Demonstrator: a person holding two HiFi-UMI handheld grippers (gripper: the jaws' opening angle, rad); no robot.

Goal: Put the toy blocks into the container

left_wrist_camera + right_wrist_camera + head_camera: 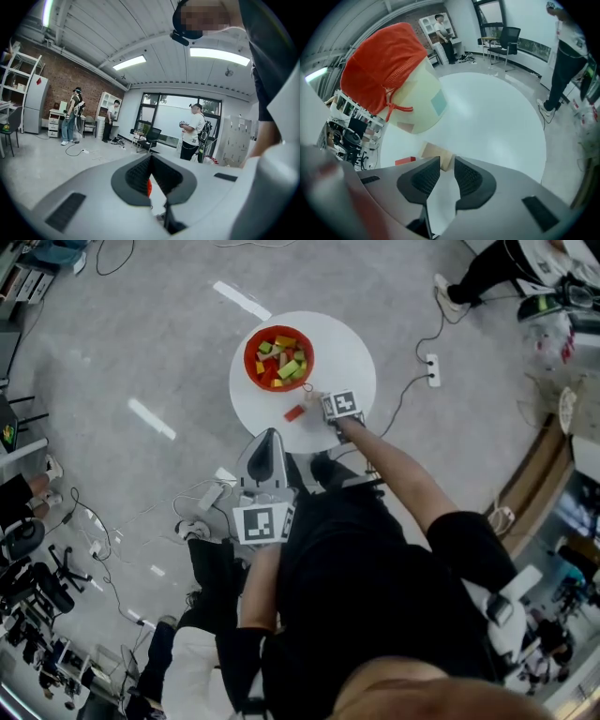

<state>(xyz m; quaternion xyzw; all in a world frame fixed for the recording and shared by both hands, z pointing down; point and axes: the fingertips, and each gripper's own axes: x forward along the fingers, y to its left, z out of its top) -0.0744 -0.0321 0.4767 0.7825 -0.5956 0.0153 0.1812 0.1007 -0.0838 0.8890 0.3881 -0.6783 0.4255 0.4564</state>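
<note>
The container [278,357], red-rimmed with a cream body, sits on the round white table [352,352] and holds several coloured blocks. In the right gripper view it [393,79] rises at the upper left. A red block [294,412] lies on the table just in front of it. My right gripper [317,401] points steeply down beside that block. Its jaws [446,161] stand open, and a tan wooden block [435,153] lies just beyond the tips with the red block [405,161] to its left. My left gripper [269,435] hangs back near the table's near edge, its tips [150,158] together and empty.
Cables and a power strip [431,369] lie on the grey floor right of the table. Office chairs [28,559] and desks crowd the left edge. Several people [193,131] stand by the windows across the room.
</note>
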